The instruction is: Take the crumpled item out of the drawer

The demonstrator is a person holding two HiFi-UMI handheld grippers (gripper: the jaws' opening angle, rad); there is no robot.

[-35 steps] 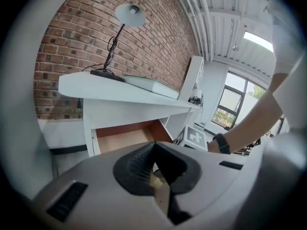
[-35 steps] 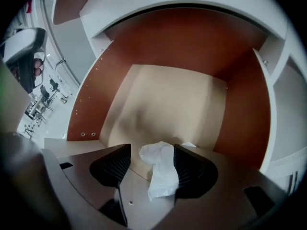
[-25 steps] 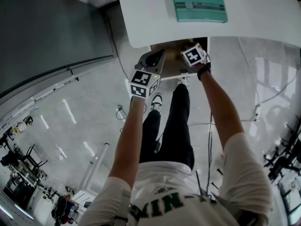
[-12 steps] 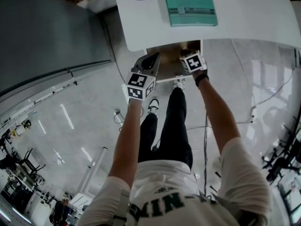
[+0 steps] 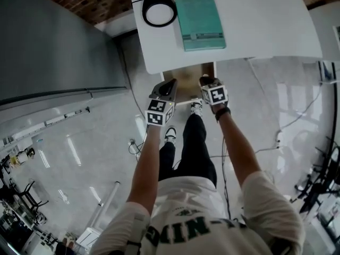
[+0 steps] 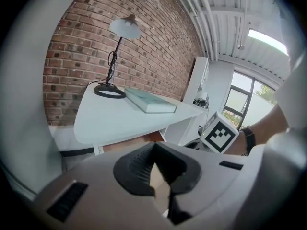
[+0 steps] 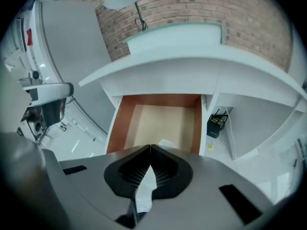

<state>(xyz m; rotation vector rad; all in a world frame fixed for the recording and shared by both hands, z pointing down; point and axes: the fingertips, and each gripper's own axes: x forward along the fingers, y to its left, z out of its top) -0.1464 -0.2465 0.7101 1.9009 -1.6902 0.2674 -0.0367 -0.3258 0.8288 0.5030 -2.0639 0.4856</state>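
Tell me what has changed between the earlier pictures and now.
The right gripper has drawn back from over the middle of the open drawer to its front edge, towards the person; it is shut on a white crumpled item. The left gripper stayed beside the drawer's left side. The drawer stayed open, and the book lies on the desk as before.

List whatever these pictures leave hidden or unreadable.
Crumpled item: right gripper view, mostly buried between the right gripper's shut jaws, so its full shape is unclear.
Drawer, near end of its floor: same view, covered by the gripper's body.
Book cover print: head view, too small to read.
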